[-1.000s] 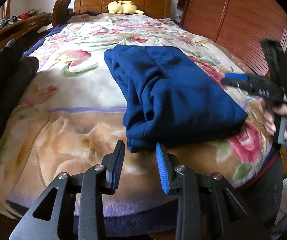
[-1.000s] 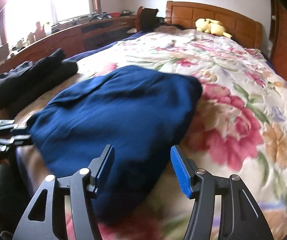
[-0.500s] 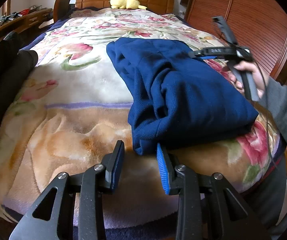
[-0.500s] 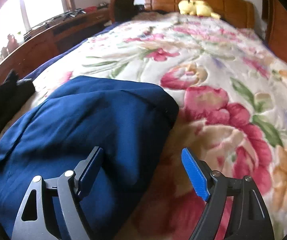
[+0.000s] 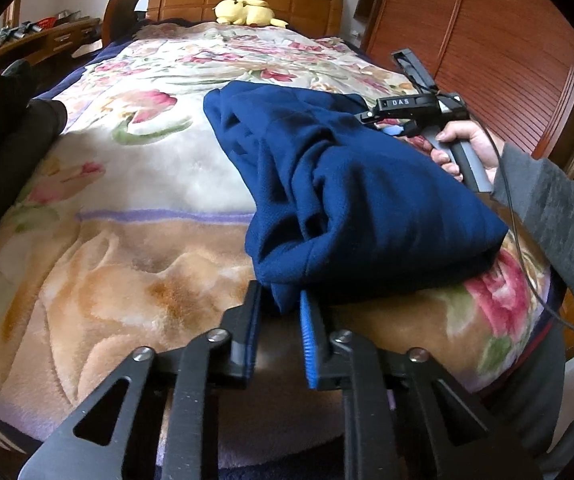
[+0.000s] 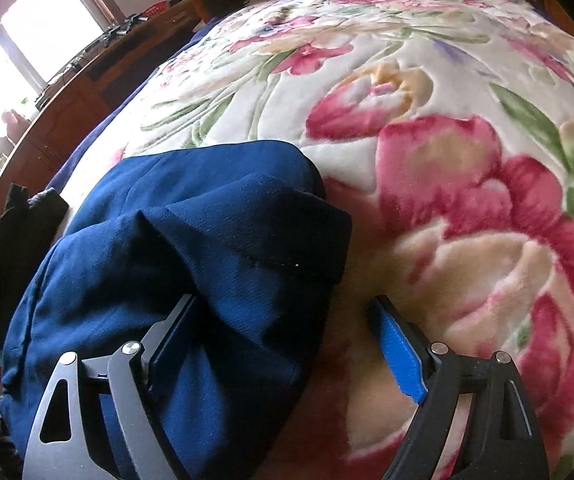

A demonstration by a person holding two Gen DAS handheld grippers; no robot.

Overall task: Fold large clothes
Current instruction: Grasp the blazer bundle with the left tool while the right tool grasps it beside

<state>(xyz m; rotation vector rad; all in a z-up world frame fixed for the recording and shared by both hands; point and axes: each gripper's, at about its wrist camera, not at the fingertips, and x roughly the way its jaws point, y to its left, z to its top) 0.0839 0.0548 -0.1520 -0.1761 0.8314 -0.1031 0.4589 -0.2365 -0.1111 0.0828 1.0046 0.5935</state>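
Observation:
A folded navy blue garment (image 5: pixel 359 184) lies on the floral blanket (image 5: pixel 135 184) near the bed's foot. My left gripper (image 5: pixel 281 312) is open, its fingers on either side of the garment's near corner, which hangs between them. My right gripper (image 6: pixel 287 320) is open wide over the garment's far right corner (image 6: pixel 215 264); the cloth lies between its fingers and over the left one. In the left wrist view the right gripper (image 5: pixel 391 124) sits at the garment's far right edge, held by a hand.
Dark clothes (image 5: pixel 3 128) are piled at the bed's left edge. A yellow plush toy (image 5: pixel 243 12) lies by the wooden headboard. A wooden wardrobe (image 5: pixel 487 40) stands to the right, a long wooden desk (image 6: pixel 71 92) to the left under a window.
My left gripper has moved forward until the garment's near corner sits between its fingers. My right gripper has moved down and forward onto the garment's far corner.

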